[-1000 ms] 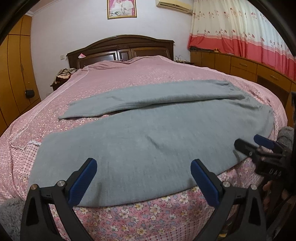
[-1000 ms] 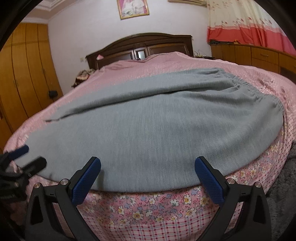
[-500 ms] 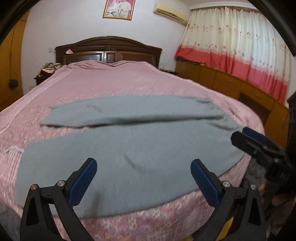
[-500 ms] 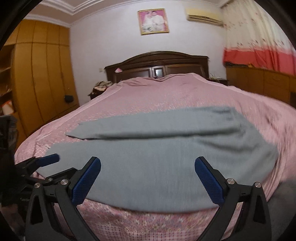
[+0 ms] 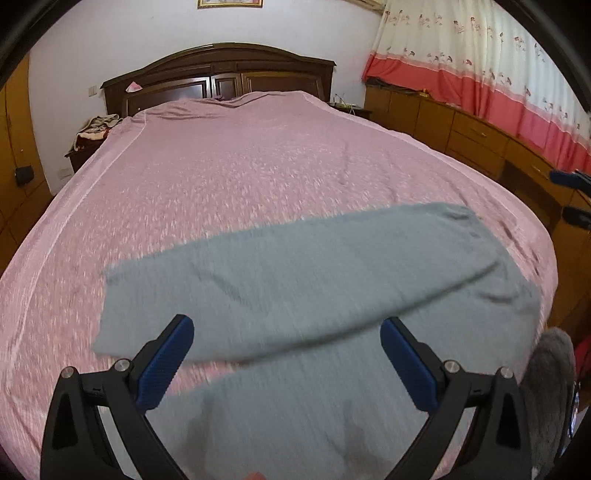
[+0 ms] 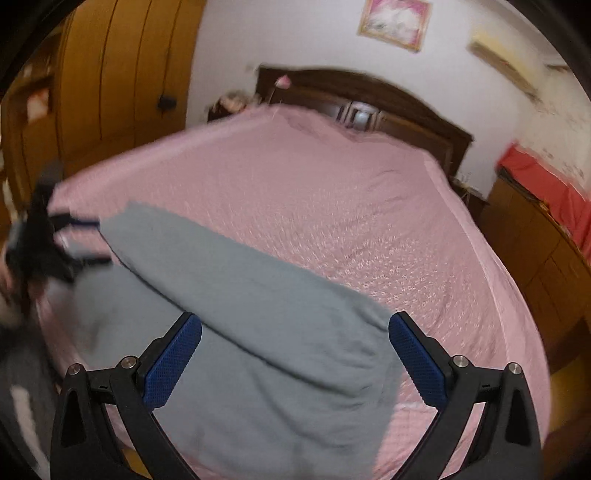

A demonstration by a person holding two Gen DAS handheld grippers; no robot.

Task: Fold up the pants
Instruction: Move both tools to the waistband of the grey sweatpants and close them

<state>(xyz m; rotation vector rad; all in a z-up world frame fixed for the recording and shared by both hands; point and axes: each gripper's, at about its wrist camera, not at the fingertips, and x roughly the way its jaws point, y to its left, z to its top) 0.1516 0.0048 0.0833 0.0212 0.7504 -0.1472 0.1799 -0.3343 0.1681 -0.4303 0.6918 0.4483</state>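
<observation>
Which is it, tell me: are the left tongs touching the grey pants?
Cannot tell. In the left wrist view the open left tongs frame the grey pants, and the blur hides any gap or contact.

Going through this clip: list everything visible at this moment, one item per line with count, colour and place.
pants: one, grey, spread flat near the foot of the bed, legs apart
bedspread: one, pink floral, covering the bed
headboard: one, dark wood, at the far wall
framed picture: one, pink-toned, on the wall above the headboard
curtain: one, white with a red band, right wall
low cabinets: a row, brown wood, under the curtain
wardrobe: one, orange-brown wood, left of the bed
air conditioner: one, pale, high on the wall, blurred
left gripper: one, black with blue fingers, open above the pants
right gripper: one, black with blue fingers, open above the pants
</observation>
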